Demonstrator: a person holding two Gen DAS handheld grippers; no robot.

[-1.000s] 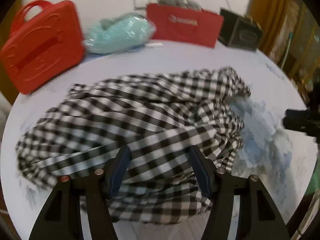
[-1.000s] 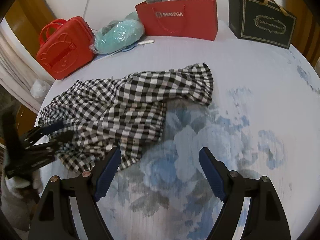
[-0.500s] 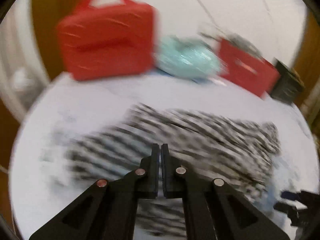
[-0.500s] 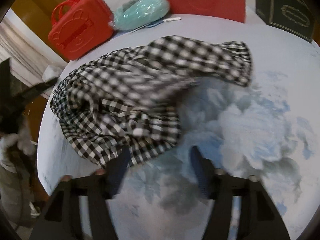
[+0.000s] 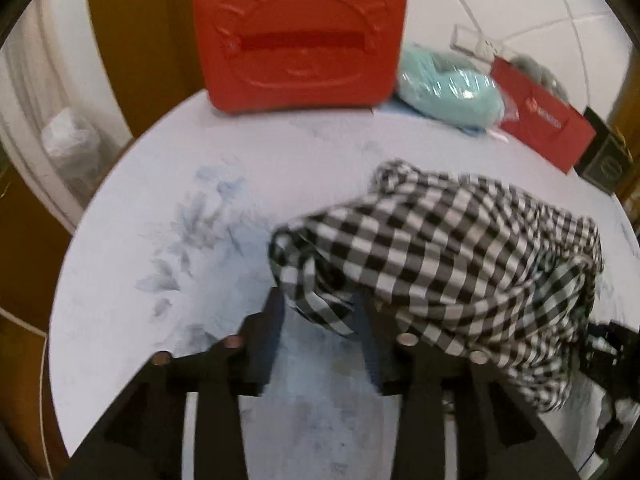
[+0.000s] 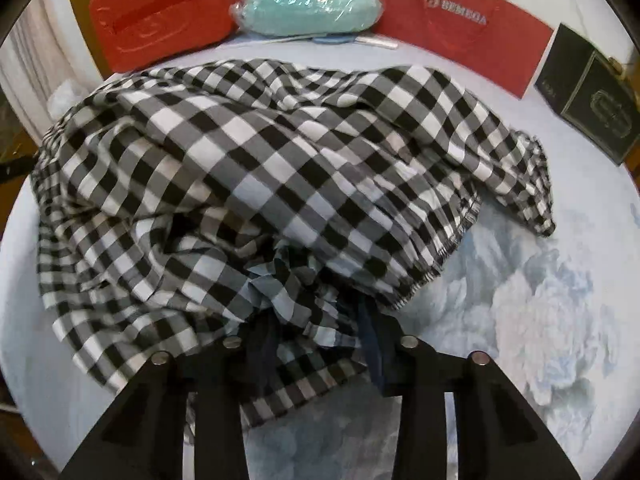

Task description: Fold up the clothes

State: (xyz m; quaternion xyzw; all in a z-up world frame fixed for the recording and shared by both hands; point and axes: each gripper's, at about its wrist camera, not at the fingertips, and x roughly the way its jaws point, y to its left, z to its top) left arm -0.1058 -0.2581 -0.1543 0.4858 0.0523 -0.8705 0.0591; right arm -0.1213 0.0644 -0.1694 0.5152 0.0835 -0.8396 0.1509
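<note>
Half a second back the left gripper [image 5: 320, 320] had its fingers pressed together with blurred cloth streaking past; now they stand parted, and a bunched edge of the checked garment [image 6: 256, 168] hangs across the gap without either pad plainly pressing it. A second ago the right gripper [image 6: 316, 344] hovered wide over bare tablecloth beside the garment; now cloth fills the space between its fingers, a gathered fold sitting between them, jaws moderately apart, so whether it pinches the fold or merely straddles it cannot be told. Left wrist view has swung toward the red case [image 5: 300, 36], which was off to the side a second ago. Outward from the jaws: garment lies in a loose crumpled heap on the floral tablecloth [image 6: 540, 300], layers overlapping, one corner trailing toward the black gift box [image 6: 588, 92]; mint plastic-wrapped bundle [image 6: 308, 4] and red paper bag [image 6: 460, 28] stand at the far rim, apart from the heap. Risks, as judged: closing on the bunch would likely catch several layers at once and drag the whole heap rather than one edge; the thin tablecloth could be nipped with it; a broad sweep toward the far rim could knock the bags.
</note>
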